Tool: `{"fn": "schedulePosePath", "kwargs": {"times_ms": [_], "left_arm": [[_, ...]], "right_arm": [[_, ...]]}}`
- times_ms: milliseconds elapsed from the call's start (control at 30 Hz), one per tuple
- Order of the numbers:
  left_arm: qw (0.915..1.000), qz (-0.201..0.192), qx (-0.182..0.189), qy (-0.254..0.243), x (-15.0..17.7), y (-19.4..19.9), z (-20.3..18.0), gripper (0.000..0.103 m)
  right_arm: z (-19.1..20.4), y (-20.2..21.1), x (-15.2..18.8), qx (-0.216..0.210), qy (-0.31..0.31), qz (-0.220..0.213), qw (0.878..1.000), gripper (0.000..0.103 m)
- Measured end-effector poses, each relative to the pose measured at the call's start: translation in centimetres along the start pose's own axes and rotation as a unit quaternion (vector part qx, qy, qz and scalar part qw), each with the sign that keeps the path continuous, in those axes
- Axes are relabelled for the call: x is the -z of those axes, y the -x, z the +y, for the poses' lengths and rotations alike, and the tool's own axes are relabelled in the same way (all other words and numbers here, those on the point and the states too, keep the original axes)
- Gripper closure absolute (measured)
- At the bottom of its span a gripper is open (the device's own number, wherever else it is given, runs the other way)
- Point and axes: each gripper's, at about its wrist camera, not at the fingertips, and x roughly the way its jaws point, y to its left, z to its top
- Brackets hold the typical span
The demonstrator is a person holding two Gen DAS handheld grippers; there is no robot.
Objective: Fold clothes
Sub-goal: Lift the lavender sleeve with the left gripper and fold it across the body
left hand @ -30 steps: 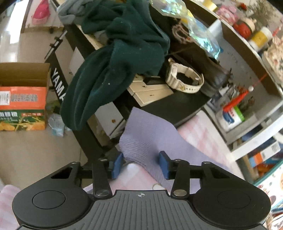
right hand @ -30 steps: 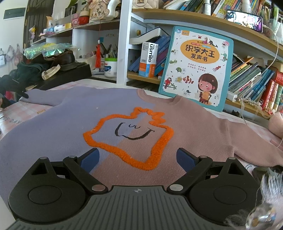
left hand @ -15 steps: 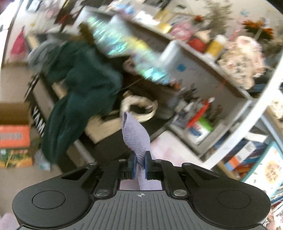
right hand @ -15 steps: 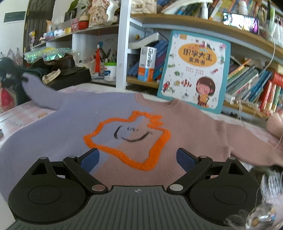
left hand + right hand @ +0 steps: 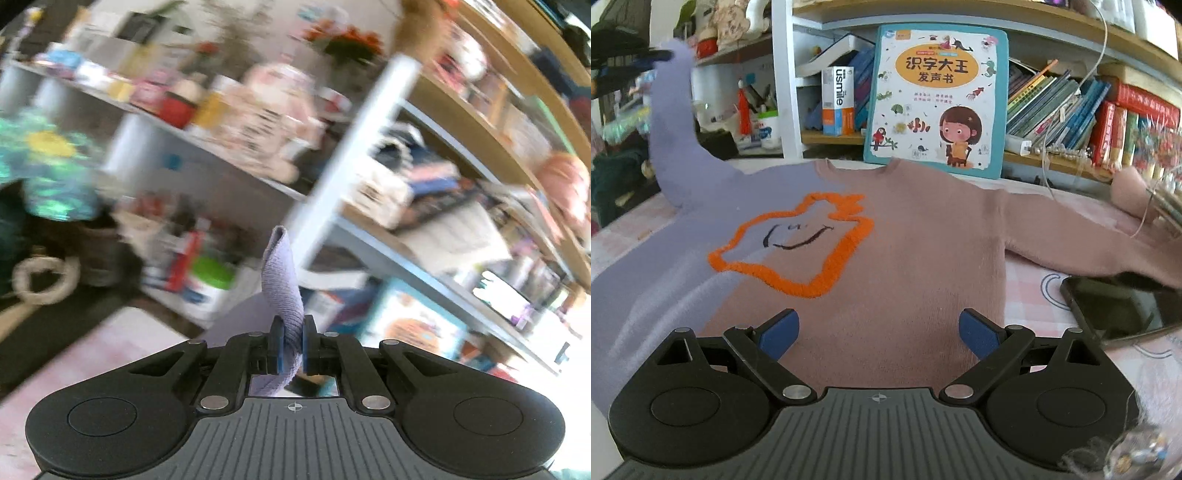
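Observation:
A sweater (image 5: 905,251), lilac on its left half and dusty pink on its right, with an orange outlined smiley patch (image 5: 798,243), lies flat face up on the pink checked table. My left gripper (image 5: 291,345) is shut on the lilac sleeve cuff (image 5: 282,284) and holds it high; in the right wrist view that sleeve (image 5: 672,125) stands up at the far left. My right gripper (image 5: 879,330) is open and empty, low over the sweater's hem. The pink sleeve (image 5: 1082,240) lies stretched out to the right.
A children's book (image 5: 938,99) leans on the bookshelf behind the collar. A dark phone (image 5: 1123,306) lies on the table at the right beside the pink sleeve. Shelves of books and jars (image 5: 258,103) stand close behind; the left wrist view is motion-blurred.
My left gripper closed on the lilac cuff and lifted it well above the table, swinging to the right. My right gripper stayed open and shifted slightly right over the hem.

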Motion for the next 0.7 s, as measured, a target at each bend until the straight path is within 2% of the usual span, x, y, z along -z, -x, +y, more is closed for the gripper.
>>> {"fn": "schedulePosePath", "kwargs": {"times_ms": [200, 267, 500, 700], "left_arm": [[0.9978, 0.043, 0.045, -0.022, 2.1, -4.8, -5.6, 0.096], [0.9969, 0.055, 0.049, -0.029, 3.0, -6.1, -6.8, 0.096], [0.9930, 0.095, 0.048, -0.050, 7.3, -10.7, -10.9, 0.096], [0.9854, 0.145, 0.048, -0.075, 11.8, -13.6, -13.5, 0.095]], "right_arm": [[0.1, -0.8, 0.0, -0.003, 0.000, 0.027, 1.000, 0.008], [0.3, -0.9, 0.0, -0.002, 0.007, 0.030, 1.000, 0.005], [0.2, -0.9, 0.0, -0.005, 0.006, 0.031, 0.999, 0.004], [0.2, -1.0, 0.0, -0.007, 0.004, 0.030, 1.000, 0.004]]}}
